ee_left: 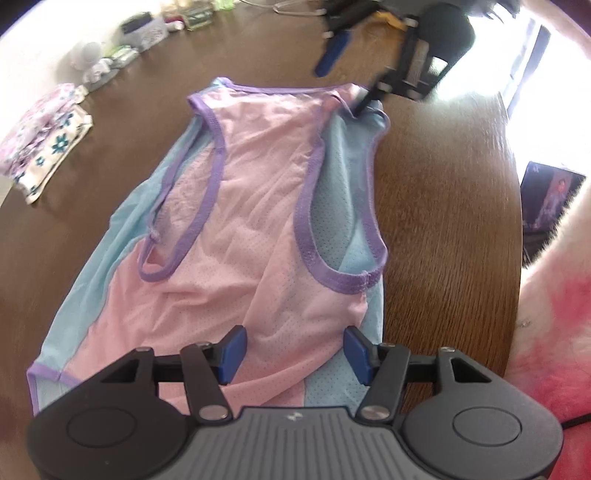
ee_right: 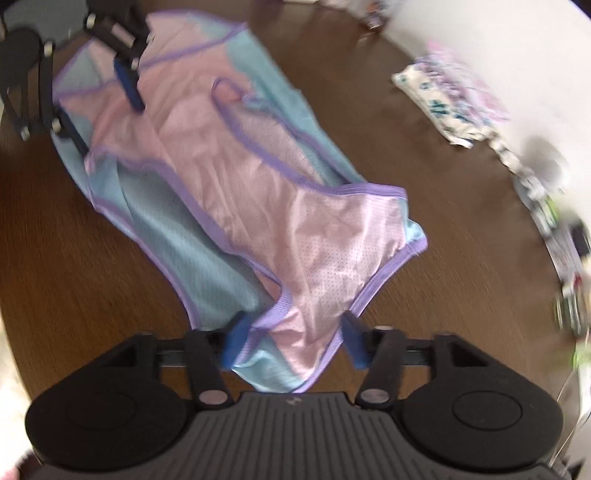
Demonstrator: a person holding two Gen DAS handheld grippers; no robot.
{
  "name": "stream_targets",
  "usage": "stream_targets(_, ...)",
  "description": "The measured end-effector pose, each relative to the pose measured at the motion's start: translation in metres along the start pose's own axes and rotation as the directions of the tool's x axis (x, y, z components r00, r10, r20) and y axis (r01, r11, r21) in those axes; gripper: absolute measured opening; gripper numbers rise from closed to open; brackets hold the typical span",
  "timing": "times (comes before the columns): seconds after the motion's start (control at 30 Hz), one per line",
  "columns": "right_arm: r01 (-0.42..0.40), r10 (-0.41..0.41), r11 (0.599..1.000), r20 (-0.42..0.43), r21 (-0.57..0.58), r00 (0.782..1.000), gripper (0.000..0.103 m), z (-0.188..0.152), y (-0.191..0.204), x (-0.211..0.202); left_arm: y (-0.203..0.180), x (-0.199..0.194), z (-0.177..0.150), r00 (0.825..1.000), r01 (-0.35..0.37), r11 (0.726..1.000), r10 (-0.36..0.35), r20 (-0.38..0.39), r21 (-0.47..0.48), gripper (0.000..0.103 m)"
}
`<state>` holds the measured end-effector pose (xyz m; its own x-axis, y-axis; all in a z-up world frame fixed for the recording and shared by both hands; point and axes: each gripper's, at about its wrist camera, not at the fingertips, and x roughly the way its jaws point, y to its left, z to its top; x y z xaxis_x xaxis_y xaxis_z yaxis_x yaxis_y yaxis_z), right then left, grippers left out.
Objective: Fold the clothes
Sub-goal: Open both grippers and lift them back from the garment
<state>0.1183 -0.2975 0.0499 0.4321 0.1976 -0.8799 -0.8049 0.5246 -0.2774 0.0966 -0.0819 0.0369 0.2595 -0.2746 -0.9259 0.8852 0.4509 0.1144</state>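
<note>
A pink and light-blue mesh tank top (ee_left: 258, 206) with purple trim lies spread on the brown wooden table (ee_left: 443, 229). My left gripper (ee_left: 295, 350) is open over the hem end, with pink fabric lying between its blue fingers (ee_left: 232, 350). The right gripper (ee_left: 341, 90) hovers at the far shoulder end, one finger touching the strap. In the right wrist view the tank top (ee_right: 236, 177) stretches away, and my right gripper (ee_right: 295, 343) is open with a purple-edged shoulder strap between its fingers. The left gripper (ee_right: 110, 127) shows open at the far end.
A folded floral cloth (ee_left: 44, 147) (ee_right: 450, 99) rests near the table's edge. A white basket (ee_left: 147, 33) and small clutter line the back. The table's rounded edge (ee_left: 515, 221) runs on the right beside a pink fluffy sleeve (ee_left: 554, 314).
</note>
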Motion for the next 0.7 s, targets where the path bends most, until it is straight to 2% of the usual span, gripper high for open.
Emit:
stream_targets(0.07, 0.009, -0.012, 0.998, 0.048, 0.058, 0.999, 0.087, -0.009, 0.004, -0.011, 0.001, -0.005, -0.005, 1.0, -0.005, 0.999, 0.006, 0.028, -0.044, 0.062)
stream_targets(0.13, 0.017, -0.025, 0.995, 0.081, 0.095, 0.996, 0.1, -0.015, 0.009, -0.021, 0.002, -0.01, -0.005, 0.998, -0.004, 0.996, 0.01, 0.059, -0.086, 0.071)
stream_targets(0.27, 0.034, -0.053, 0.987, 0.121, 0.154, 0.991, 0.102, -0.021, 0.015, -0.034, 0.001, -0.019, -0.007, 0.992, -0.029, 0.991, 0.045, 0.119, -0.134, 0.08)
stream_targets(0.43, 0.071, -0.119, 0.953, 0.15, 0.295, 0.982, 0.102, -0.025, 0.015, -0.041, 0.007, -0.032, -0.021, 0.97, -0.008, 0.964, 0.072, 0.232, -0.264, 0.09)
stream_targets(0.5, 0.078, -0.149, 0.922, 0.16, 0.38, 0.976, 0.102, -0.026, 0.015, -0.042, 0.008, -0.036, -0.029, 0.958, 0.004, 0.943, 0.092, 0.271, -0.332, 0.091)
stream_targets(0.57, 0.052, -0.153, 0.878, 0.175, 0.476, 0.972, 0.103, -0.029, 0.014, -0.04, 0.012, -0.038, -0.039, 0.941, 0.024, 0.911, 0.118, 0.316, -0.411, 0.092)
stream_targets(0.7, -0.044, -0.142, 0.784, 0.248, 0.619, 0.958, 0.103, -0.031, 0.022, -0.031, 0.022, -0.038, -0.065, 0.9, 0.09, 0.81, 0.183, 0.396, -0.579, 0.098)
